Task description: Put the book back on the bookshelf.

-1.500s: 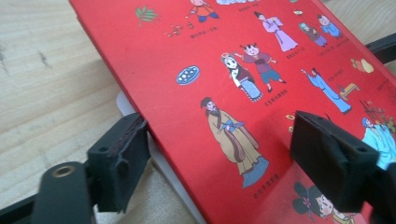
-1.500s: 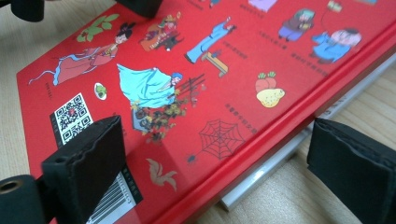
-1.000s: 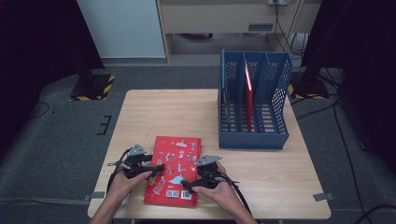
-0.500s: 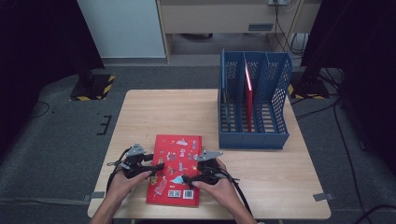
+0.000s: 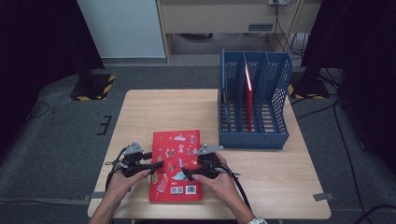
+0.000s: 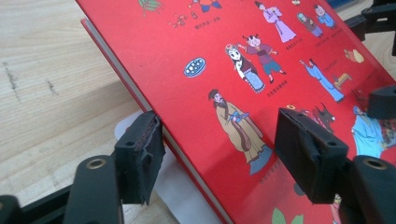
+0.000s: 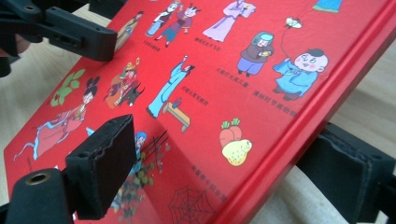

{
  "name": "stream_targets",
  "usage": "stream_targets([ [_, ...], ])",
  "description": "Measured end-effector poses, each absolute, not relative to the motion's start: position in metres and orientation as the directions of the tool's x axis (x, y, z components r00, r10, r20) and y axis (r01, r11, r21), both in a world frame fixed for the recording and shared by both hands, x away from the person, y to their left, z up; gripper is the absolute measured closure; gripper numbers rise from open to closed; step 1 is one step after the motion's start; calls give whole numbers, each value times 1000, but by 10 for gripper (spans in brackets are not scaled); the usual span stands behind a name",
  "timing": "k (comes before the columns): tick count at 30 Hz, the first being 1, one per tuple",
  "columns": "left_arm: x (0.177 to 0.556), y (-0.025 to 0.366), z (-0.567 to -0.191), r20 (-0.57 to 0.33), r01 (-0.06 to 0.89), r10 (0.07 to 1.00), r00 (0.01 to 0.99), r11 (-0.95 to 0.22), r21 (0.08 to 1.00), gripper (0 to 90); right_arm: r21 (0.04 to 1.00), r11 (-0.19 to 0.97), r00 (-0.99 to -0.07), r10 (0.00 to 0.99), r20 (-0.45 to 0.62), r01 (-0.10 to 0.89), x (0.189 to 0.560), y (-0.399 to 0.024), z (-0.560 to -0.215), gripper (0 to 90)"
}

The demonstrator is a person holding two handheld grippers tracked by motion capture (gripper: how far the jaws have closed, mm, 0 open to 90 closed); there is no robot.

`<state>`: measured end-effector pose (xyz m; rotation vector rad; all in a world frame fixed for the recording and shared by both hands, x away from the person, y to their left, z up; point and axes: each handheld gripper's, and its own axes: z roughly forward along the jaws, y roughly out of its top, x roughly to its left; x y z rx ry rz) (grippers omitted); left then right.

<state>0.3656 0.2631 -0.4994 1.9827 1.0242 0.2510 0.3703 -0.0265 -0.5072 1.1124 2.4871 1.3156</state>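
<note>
Your left hand-held gripper (image 5: 152, 169) straddles the nine o'clock edge of the red book (image 5: 176, 164), jaws half-wide and just now closing, one below the edge and one over the cover, neither pad pressing yet. Your right hand-held gripper (image 5: 187, 173) does the same at the book's three o'clock edge, jaws also closing, with a gap to the cover.

Largest first: the desk (image 5: 163, 109) carries the book flat near its six o'clock edge. At two o'clock stands a blue file rack (image 5: 252, 135) holding one upright red book (image 5: 248, 100) in a middle slot; its other slots look empty.

Your book is a stiff hardcover, probably moderately heavy, with a glossy, likely slippery cover. Grip well in from the edges, both sides together.
</note>
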Motion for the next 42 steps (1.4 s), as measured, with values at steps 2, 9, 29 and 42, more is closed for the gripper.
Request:
stream_targets([
  [2, 365, 263, -497, -195, 559, 739, 644, -281, 780, 366, 757, 349, -722, 655, 225, 553, 372, -26, -504, 162],
  [9, 364, 263, -491, -193, 543, 739, 646, -267, 796, 388, 768, 342, -728, 648, 224, 541, 376, -25, -493, 189],
  [29, 360, 267, -472, -196, 511, 743, 640, -220, 831, 510, 795, 310, -725, 651, 222, 522, 386, -29, -467, 287],
  [42, 360, 266, -461, -195, 504, 734, 650, -224, 834, 538, 797, 293, -721, 650, 239, 528, 390, -31, -456, 312],
])
